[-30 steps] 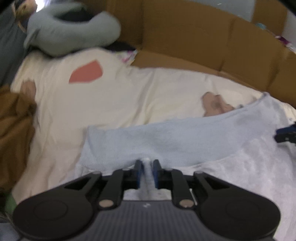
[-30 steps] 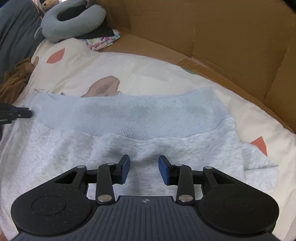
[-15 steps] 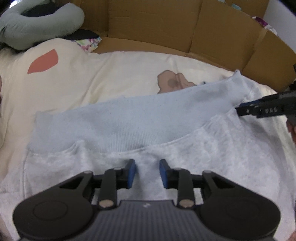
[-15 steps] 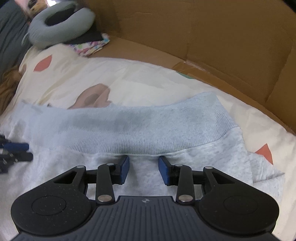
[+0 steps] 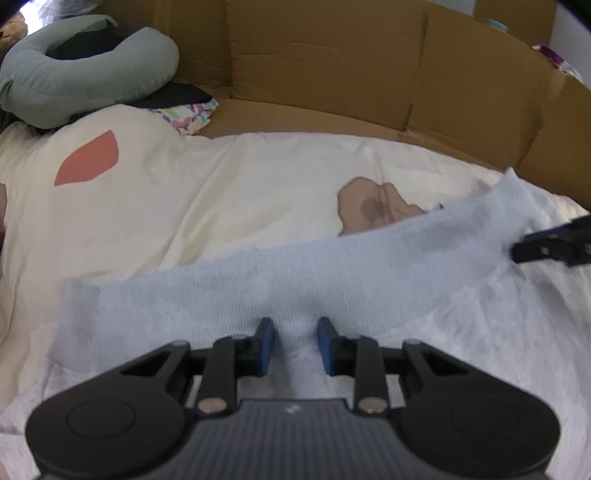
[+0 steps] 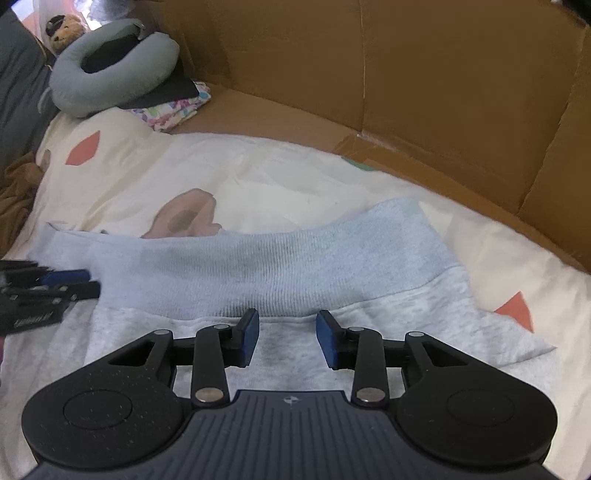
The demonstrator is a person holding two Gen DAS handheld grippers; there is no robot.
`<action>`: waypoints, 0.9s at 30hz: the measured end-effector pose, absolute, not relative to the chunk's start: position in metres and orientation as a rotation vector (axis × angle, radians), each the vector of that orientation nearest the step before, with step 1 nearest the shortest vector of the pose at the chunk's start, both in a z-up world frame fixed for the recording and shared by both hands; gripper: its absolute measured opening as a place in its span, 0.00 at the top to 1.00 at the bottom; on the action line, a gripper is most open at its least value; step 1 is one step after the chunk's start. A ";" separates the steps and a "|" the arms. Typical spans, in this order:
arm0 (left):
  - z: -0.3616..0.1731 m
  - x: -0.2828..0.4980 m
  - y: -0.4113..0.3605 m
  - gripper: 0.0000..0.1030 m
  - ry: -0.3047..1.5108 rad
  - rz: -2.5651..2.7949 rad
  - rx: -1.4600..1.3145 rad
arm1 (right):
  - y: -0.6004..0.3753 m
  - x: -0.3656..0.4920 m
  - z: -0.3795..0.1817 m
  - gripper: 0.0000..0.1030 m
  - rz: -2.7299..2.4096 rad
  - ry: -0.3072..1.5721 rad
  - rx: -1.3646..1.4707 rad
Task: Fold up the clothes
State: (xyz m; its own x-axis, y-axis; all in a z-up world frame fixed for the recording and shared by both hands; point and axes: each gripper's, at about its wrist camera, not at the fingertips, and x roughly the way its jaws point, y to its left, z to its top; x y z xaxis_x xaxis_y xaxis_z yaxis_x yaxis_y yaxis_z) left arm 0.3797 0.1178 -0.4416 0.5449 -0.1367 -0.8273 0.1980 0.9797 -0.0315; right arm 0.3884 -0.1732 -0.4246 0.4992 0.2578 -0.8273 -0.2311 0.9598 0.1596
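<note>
A light grey sweatshirt with a pale blue ribbed hem band lies flat on the cream printed sheet. My left gripper hovers at the seam where band meets grey body. Its jaws are closing, still a little apart, with cloth showing in the gap and neither pad pressing it. It also shows at the garment's left end in the right wrist view. My right gripper is open over the grey body just below the band, holding nothing. Its tip appears at the band's right end.
Brown cardboard walls ring the far side. A grey neck pillow rests on folded dark and floral cloth at the back left, with a plush toy behind it. A brown garment lies at the left edge.
The left gripper let go of the pinch of cloth it had, spread its jaws, shifted along the garment, and the jaws have narrowed somewhat. The right gripper crept forward to the band's seam.
</note>
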 end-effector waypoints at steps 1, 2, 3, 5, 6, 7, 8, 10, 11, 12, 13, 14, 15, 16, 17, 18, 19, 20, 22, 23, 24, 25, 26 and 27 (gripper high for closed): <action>-0.438 0.380 0.120 0.78 0.975 -0.195 0.054 | -0.176 0.386 -0.420 0.60 0.304 1.000 0.026; -0.434 0.380 0.122 0.79 0.974 -0.192 0.038 | -0.179 0.383 -0.416 0.59 0.314 0.997 0.023; -0.429 0.379 0.126 0.79 0.971 -0.193 0.023 | -0.183 0.379 -0.412 0.59 0.321 0.997 0.022; -0.418 0.374 0.133 0.79 0.964 -0.202 -0.005 | -0.192 0.372 -0.405 0.59 0.332 0.999 0.025; -0.413 0.371 0.136 0.79 0.958 -0.206 -0.010 | -0.197 0.367 -0.402 0.59 0.333 1.001 0.029; -0.407 0.367 0.139 0.78 0.951 -0.211 -0.013 | -0.201 0.363 -0.400 0.59 0.335 1.003 0.034; -0.402 0.361 0.141 0.76 0.945 -0.214 -0.019 | -0.205 0.357 -0.397 0.59 0.334 1.004 0.040; -0.392 0.349 0.144 0.72 0.934 -0.220 -0.035 | -0.213 0.347 -0.394 0.59 0.330 1.006 0.051; -0.387 0.342 0.145 0.71 0.930 -0.222 -0.045 | -0.215 0.342 -0.392 0.59 0.329 1.009 0.053; -0.383 0.333 0.145 0.71 0.928 -0.226 -0.052 | -0.217 0.336 -0.391 0.59 0.329 1.011 0.054; -0.380 0.325 0.144 0.69 0.925 -0.230 -0.059 | -0.220 0.331 -0.389 0.59 0.328 1.014 0.056; -0.376 0.316 0.143 0.67 0.923 -0.234 -0.066 | -0.222 0.325 -0.388 0.58 0.327 1.016 0.058; -0.373 0.307 0.143 0.66 0.920 -0.238 -0.072 | -0.223 0.319 -0.386 0.58 0.330 1.020 0.057; -0.369 0.299 0.142 0.65 0.914 -0.242 -0.076 | -0.223 0.312 -0.385 0.58 0.333 1.024 0.056; -0.366 0.290 0.141 0.60 0.907 -0.247 -0.079 | -0.223 0.305 -0.384 0.57 0.342 1.032 0.053; -0.362 0.282 0.140 0.59 0.905 -0.250 -0.086 | -0.223 0.298 -0.383 0.55 0.352 1.040 0.051; -0.360 0.273 0.138 0.57 0.906 -0.258 -0.095 | -0.224 0.291 -0.382 0.54 0.356 1.039 0.042; -0.358 0.264 0.137 0.57 0.908 -0.268 -0.104 | -0.225 0.283 -0.381 0.51 0.360 1.038 0.034; -0.358 0.247 0.132 0.57 0.924 -0.294 -0.111 | -0.230 0.268 -0.379 0.50 0.357 1.044 0.039; -0.359 0.238 0.129 0.57 0.935 -0.310 -0.112 | -0.233 0.261 -0.378 0.50 0.356 1.049 0.047; -0.360 0.230 0.126 0.57 0.947 -0.325 -0.112 | -0.235 0.256 -0.378 0.50 0.352 1.051 0.048; -0.361 0.222 0.123 0.57 0.958 -0.340 -0.113 | -0.237 0.250 -0.378 0.50 0.348 1.052 0.050; -0.363 0.215 0.121 0.57 0.968 -0.353 -0.114 | -0.240 0.244 -0.378 0.50 0.342 1.055 0.048; -0.366 0.209 0.120 0.57 0.978 -0.364 -0.117 | -0.241 0.237 -0.379 0.50 0.336 1.057 0.044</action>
